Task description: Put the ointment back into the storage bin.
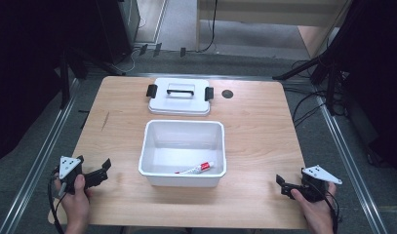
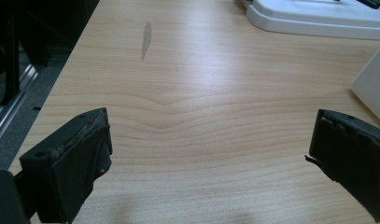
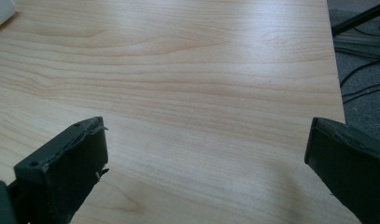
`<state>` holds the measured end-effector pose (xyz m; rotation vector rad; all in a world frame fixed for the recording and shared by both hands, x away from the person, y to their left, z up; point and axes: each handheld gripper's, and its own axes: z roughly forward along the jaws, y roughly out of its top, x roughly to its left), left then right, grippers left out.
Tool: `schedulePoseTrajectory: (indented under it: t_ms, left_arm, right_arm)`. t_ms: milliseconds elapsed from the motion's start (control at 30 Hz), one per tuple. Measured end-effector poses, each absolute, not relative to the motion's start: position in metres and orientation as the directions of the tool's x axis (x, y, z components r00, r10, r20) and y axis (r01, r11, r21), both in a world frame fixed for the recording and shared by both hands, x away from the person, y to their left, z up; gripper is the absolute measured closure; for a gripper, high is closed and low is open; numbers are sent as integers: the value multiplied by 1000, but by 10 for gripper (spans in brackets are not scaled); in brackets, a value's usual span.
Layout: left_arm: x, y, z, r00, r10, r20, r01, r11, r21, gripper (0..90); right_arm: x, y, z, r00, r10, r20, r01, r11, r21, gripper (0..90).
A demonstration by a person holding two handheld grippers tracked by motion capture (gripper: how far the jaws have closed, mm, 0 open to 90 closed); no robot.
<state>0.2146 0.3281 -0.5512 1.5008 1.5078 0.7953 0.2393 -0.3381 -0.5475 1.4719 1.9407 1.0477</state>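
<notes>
I see a white bin (image 1: 182, 152), open and upright, at the middle of the frame, with a red-and-white tube (image 1: 196, 168) lying flat in its lower right. Its white lid (image 1: 179, 96), black-handled, lies flat just above it.

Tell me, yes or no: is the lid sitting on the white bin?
No, the lid lies flat on the table behind the open white bin, which holds a toothpaste tube.

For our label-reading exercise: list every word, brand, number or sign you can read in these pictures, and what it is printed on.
No text can be read.
Tube in the white bin: red and white print, too small and blurred to read.
Lid, table, left gripper, right gripper: no lettering visible.
</notes>
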Motion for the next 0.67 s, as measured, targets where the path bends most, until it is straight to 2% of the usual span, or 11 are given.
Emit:
schedulePoseTrajectory:
  t_ms: [133, 367, 667]
  left_arm:
    - [214, 329, -551, 74, 988, -134, 451, 86, 888, 0]
    - [214, 328, -551, 74, 989, -129, 454, 82, 887, 0]
    - [214, 328, -551, 73, 989, -127, 453, 81, 888, 0]
  right_arm:
    - [237, -339, -548, -294, 954, 62, 572, 123, 811, 0]
    - [239, -339, -548, -246, 967, 69, 584, 91, 807, 132]
    - [242, -338, -549, -232, 970, 71, 600, 86, 795, 156]
